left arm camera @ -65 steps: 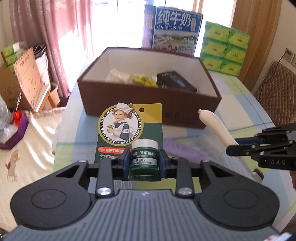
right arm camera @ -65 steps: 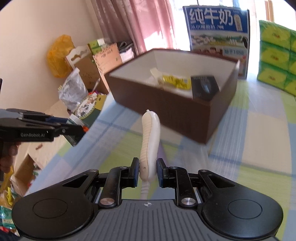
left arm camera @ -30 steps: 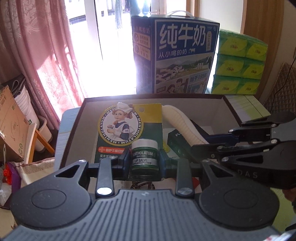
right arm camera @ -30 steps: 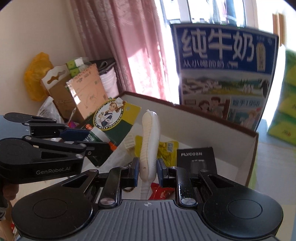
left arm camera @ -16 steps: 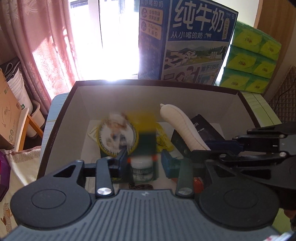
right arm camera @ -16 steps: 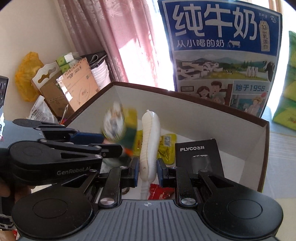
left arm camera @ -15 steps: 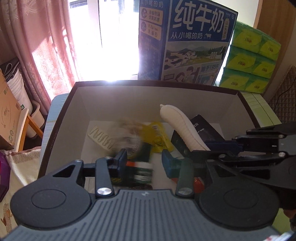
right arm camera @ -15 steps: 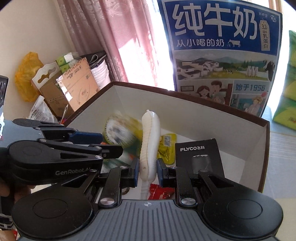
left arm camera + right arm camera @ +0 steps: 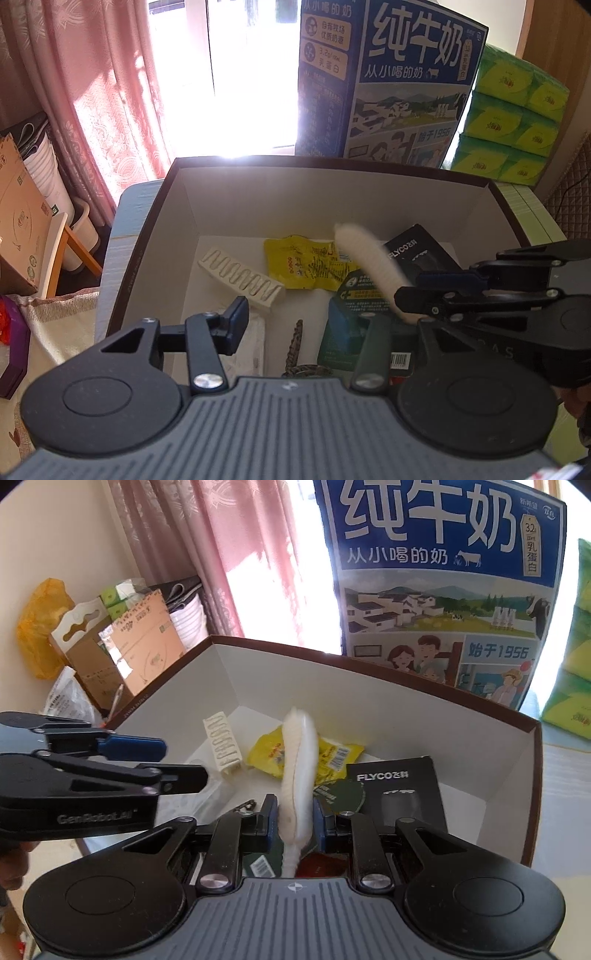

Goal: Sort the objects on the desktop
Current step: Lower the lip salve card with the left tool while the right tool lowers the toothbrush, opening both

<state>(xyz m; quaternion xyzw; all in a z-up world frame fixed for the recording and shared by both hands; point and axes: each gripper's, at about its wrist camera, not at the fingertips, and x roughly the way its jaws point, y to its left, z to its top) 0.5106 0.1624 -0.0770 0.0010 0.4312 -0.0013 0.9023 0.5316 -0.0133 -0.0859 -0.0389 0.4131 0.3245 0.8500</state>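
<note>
the box (image 9: 147,236) was brown outside and white inside. in it lay a yellow packet (image 9: 303,266), a cream ribbed handle (image 9: 299,768) and a black carton (image 9: 402,794).

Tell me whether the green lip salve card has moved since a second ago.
Yes. It left the left tool, whose jaws are opening, and lies face-down on the brown box's floor beside the yellow packet.

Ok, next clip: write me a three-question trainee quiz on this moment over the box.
1. True or false: the left hand-held gripper has something between its fingers.
2. What does the right hand-held gripper carry? A) yellow packet B) white brush handle C) black carton
3. Fill in: the lip salve card lies face ____ in the brown box.

Key: 1 false, it is empty and opening. 2 B, the white brush handle. 3 down.
</note>
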